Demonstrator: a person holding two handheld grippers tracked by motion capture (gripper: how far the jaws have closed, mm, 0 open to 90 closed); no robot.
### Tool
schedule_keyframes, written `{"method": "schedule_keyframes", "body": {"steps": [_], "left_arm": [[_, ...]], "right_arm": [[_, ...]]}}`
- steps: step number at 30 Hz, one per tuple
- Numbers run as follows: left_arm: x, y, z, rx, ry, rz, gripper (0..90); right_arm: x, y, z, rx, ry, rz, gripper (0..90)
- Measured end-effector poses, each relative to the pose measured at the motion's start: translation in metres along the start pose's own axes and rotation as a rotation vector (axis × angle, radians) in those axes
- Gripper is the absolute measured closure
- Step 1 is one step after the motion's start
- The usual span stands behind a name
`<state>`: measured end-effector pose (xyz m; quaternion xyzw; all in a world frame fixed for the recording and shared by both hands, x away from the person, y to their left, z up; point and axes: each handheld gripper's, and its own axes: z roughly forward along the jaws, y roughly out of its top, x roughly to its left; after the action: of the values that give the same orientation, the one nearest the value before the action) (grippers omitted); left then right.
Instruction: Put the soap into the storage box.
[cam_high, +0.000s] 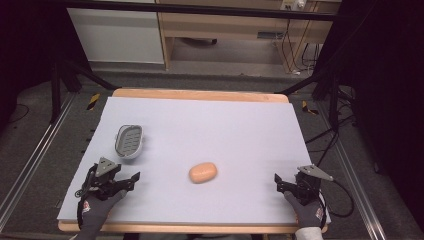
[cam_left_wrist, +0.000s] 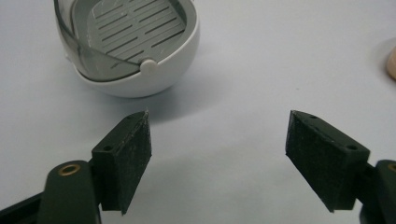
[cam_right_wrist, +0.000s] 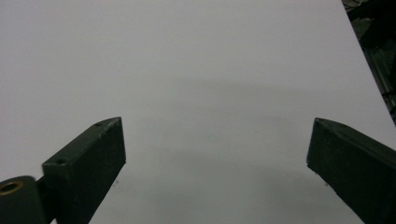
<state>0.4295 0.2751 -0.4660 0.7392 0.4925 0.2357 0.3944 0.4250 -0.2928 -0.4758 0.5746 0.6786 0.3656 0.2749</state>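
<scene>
- Left gripper (cam_high: 131, 180) sits low at the near left of the pale lilac table sheet (cam_high: 235, 125), held by a gloved hand (cam_high: 95, 210); jaws spread wide, nothing between them
- Just beyond it, the white oval soap dish with a grey slatted insert (cam_high: 129, 141) rests flat on the sheet; in the left gripper view the dish (cam_left_wrist: 135, 46) lies ahead and left of the jaws, apart from them
- Rounded orange soap-like bar (cam_high: 203, 172) lies near the middle of the sheet, between the two grippers, touching neither
- Right gripper (cam_high: 278, 183) at the near right, gloved hand (cam_high: 310, 212) behind it; jaws parted wide over bare sheet, gripping nothing
</scene>
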Motion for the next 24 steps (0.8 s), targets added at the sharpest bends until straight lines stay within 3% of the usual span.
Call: {"method": "schedule_keyframes", "body": {"steps": [20,24], "left_arm": [[-0.034,0.007,0.001,-0.007,-0.087,0.069,25.2],[-0.039,0.007,0.001,-0.016,-0.104,0.062,25.1]], "right_arm": [[0.007,-0.002,0.0,0.03,0.011,-0.034,8.0],[0.008,-0.002,-0.001,0.024,0.015,-0.037,8.0]]}}
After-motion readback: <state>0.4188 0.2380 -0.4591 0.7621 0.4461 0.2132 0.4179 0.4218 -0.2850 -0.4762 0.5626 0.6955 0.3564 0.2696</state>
